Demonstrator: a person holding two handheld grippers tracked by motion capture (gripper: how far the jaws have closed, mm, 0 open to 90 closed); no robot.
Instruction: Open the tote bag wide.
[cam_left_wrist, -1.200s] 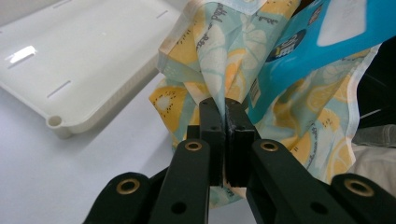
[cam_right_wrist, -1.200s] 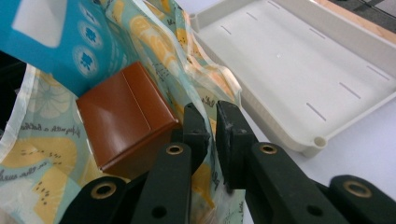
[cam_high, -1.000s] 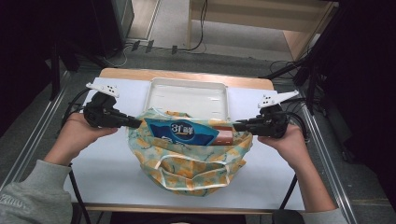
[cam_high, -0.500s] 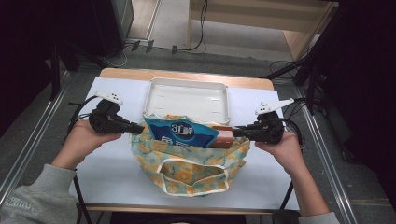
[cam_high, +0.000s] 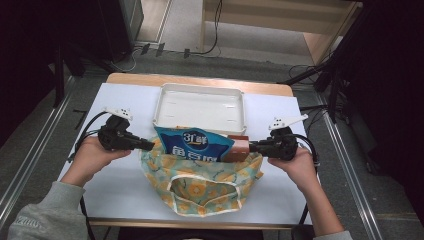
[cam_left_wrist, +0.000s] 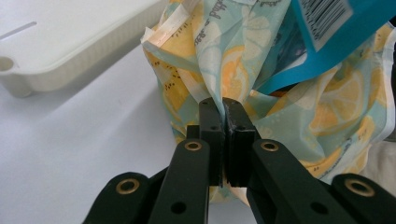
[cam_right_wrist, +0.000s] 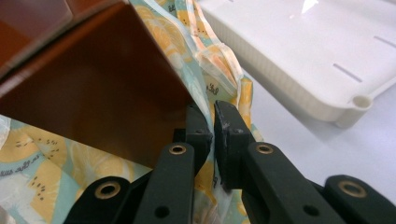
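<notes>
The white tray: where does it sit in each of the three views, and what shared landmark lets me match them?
High view: the white tray lies at the centre, on the table beyond the lemon-print bag.
Left gripper view: upper left corner, left of the bag.
Right gripper view: upper right, right of the bag.
Shared landmark: the lemon-print bag, pinched at its edges by the left gripper and the right gripper.
</notes>
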